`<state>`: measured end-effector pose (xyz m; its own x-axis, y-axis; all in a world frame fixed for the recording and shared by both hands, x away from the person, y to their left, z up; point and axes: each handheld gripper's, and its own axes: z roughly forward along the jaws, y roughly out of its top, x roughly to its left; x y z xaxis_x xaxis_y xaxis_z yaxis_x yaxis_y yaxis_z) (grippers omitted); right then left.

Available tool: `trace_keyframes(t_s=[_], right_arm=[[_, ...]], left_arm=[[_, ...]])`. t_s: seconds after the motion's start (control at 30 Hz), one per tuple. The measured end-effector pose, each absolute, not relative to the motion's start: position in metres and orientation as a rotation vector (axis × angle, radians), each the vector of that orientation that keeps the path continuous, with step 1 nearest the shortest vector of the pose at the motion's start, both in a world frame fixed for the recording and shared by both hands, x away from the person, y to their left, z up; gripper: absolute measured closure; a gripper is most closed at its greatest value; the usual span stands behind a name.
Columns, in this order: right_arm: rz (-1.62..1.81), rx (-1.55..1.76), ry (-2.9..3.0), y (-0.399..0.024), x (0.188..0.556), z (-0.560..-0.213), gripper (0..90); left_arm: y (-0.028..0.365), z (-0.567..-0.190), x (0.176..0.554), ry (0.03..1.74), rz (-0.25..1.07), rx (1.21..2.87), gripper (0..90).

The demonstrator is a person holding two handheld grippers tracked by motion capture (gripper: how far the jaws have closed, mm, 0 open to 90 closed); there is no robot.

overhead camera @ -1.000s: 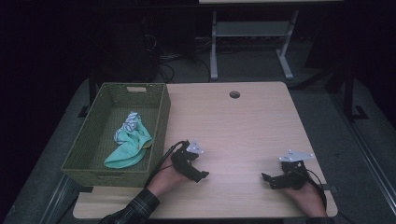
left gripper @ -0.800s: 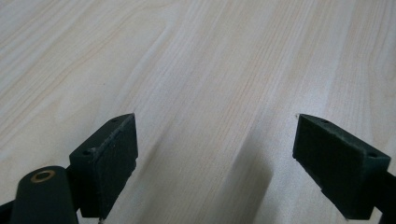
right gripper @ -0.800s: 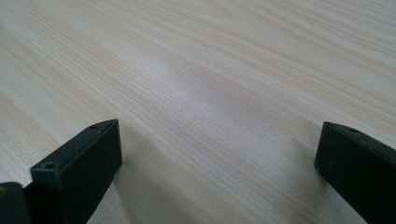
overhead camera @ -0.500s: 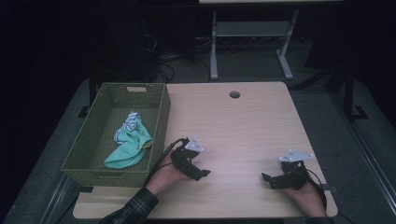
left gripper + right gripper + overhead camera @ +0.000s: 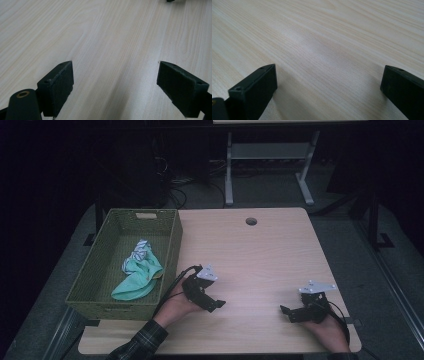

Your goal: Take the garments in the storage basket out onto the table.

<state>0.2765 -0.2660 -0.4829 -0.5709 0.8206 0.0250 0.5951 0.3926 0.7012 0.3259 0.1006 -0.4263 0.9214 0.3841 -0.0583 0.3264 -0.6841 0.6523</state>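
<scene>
Crumpled cloths, a teal-green one (image 5: 136, 282) with a blue-and-white striped one (image 5: 140, 251) bunched at its far end, lie inside the olive-green woven basket (image 5: 172, 251) at the left of the counter. Neither is between any jaws. The left gripper (image 5: 212, 304) has its black padded jaws spread wide with nothing but pale wood grain between them, as its own view (image 5: 115, 82) shows. The right gripper (image 5: 290, 314) is likewise gaping and empty in its own view (image 5: 329, 90), low over the light wooden counter (image 5: 260, 255). Outward from there, the left gripper sits just beside the basket's near right corner, while the right one rests well apart, near the counter's right front edge. Judging by this, the putting-away looks finished: both cloths are in, and nothing loose remains on the counter to collect.
</scene>
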Motion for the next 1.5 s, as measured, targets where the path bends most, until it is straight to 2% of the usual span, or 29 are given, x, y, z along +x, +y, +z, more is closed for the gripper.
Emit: trace_keyframes(t_s=[0.6, 1.5], right_arm=[[0.972, 1.233, 2.330, -0.266, 0.276, -0.483, 0.3], [0.972, 1.237, 2.329, -0.266, 0.276, -0.483, 0.3]], left_arm=[[0.101, -0.418, 0.326, 0.500, 0.064, 2.330, 13.3], [0.103, -0.394, 0.334, 0.462, 0.081, 2.293, 13.3]])
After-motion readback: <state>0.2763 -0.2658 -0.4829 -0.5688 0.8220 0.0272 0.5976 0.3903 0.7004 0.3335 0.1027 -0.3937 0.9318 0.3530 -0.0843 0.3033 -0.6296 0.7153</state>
